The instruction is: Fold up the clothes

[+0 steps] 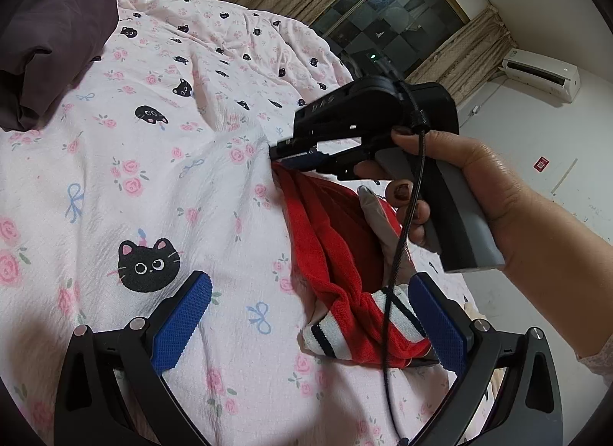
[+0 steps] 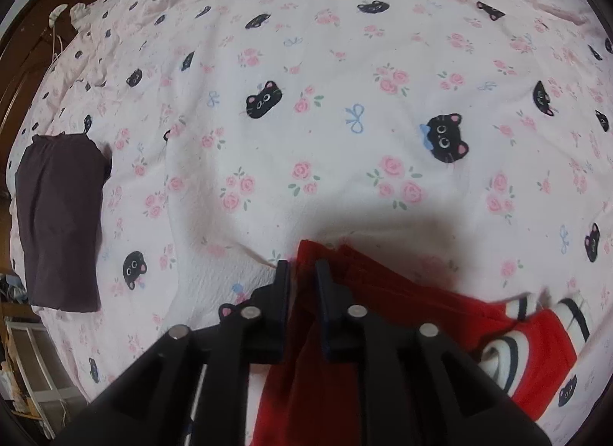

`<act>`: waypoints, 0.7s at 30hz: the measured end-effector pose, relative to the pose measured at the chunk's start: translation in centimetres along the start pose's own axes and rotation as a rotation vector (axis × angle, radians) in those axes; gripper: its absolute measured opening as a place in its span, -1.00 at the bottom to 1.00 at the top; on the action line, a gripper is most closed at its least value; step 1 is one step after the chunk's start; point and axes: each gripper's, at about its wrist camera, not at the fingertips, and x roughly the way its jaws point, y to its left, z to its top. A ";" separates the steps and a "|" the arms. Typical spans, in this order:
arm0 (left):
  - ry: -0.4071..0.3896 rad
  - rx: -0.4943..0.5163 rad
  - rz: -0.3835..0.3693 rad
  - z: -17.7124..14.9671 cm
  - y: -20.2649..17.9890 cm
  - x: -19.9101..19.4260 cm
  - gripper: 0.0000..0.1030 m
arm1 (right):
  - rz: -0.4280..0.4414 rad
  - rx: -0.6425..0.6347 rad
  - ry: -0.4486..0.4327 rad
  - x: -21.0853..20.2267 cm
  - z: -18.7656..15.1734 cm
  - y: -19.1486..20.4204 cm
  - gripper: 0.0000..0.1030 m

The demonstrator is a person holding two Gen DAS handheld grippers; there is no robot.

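A red garment [image 1: 325,239] with white and navy striped cuffs [image 1: 337,331] lies bunched on the pink cat-print bedsheet [image 1: 153,177]. My left gripper [image 1: 310,315] stands wide open just above the sheet, its right blue pad beside a cuff, gripping nothing. A hand [image 1: 479,197] holds my right gripper [image 1: 283,153], which points steeply down at the garment's far edge. In the right wrist view the right gripper [image 2: 302,266] has its jaws a little apart, with the edge of the red garment [image 2: 402,312] between them and a gap showing beside the cloth.
A folded dark purple garment [image 2: 61,223] lies at the sheet's left side, also seen as a dark purple heap [image 1: 49,43]. A black cable [image 1: 394,273] hangs from the right gripper across the red cloth. A curtained window [image 1: 387,17] and an air conditioner [image 1: 540,74] are behind.
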 end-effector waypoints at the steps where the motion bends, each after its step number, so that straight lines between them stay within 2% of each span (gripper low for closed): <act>1: 0.000 0.000 0.000 0.0 0.0 0.0 0.97 | 0.019 -0.005 -0.011 -0.5 0.1 0.0 -0.50; 5: 0.001 0.001 0.004 0.0 -0.1 0.1 0.97 | 0.100 -0.019 -0.078 -3.7 0.6 -0.2 -0.36; 8: 0.003 0.003 0.007 -0.1 -0.2 0.1 0.97 | 0.119 -0.032 -0.155 -7.1 0.5 -0.4 -0.23; 11: 0.005 0.003 0.010 -0.2 -0.2 0.0 0.97 | 0.147 -0.037 -0.204 -9.9 -0.2 -0.9 -0.21; 16: 0.010 0.005 0.016 -0.2 -0.3 0.1 0.98 | 0.209 0.004 -0.237 -13.2 -4.0 -3.3 -0.20; 21: 0.022 0.018 0.016 -0.2 -0.5 0.2 0.98 | 0.210 0.055 -0.249 -14.4 -9.5 -7.3 -0.20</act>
